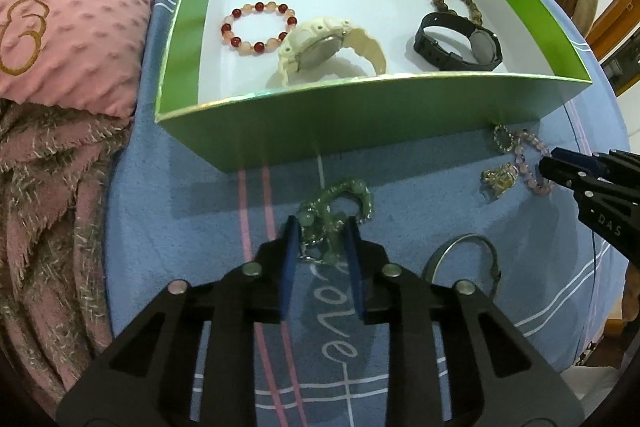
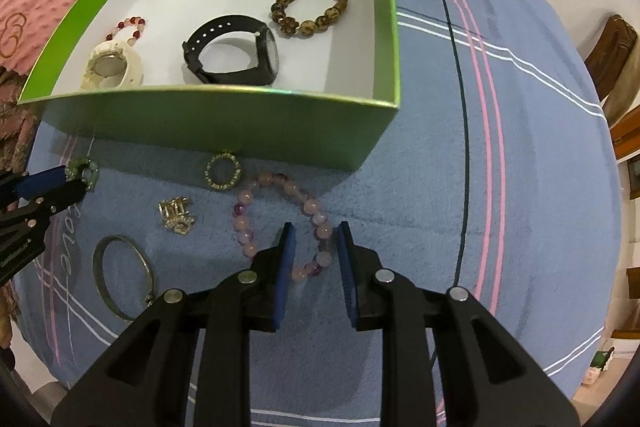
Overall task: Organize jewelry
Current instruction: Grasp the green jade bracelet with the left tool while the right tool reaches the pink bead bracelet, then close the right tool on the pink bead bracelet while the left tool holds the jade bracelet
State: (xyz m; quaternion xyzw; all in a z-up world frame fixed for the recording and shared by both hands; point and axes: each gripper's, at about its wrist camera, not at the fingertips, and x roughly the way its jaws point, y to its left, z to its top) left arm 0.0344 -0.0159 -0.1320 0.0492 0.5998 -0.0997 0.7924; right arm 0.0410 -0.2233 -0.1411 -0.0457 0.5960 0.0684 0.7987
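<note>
Both hand-held grippers were unclenched: left hand-held gripper straddled the green jade-bead bracelet, right hand-held gripper the pink stone-bead bracelet. Risk: round beads could slip from the pads on closing.

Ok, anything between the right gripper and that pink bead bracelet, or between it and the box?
Nothing blocks the right gripper: its open jaws already straddle the pink bead bracelet. Toward the green box, only the near wall stands between; lift over it.

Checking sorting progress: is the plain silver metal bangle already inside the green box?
No, the plain silver metal bangle lies on the blue towel, outside the green box.
</note>
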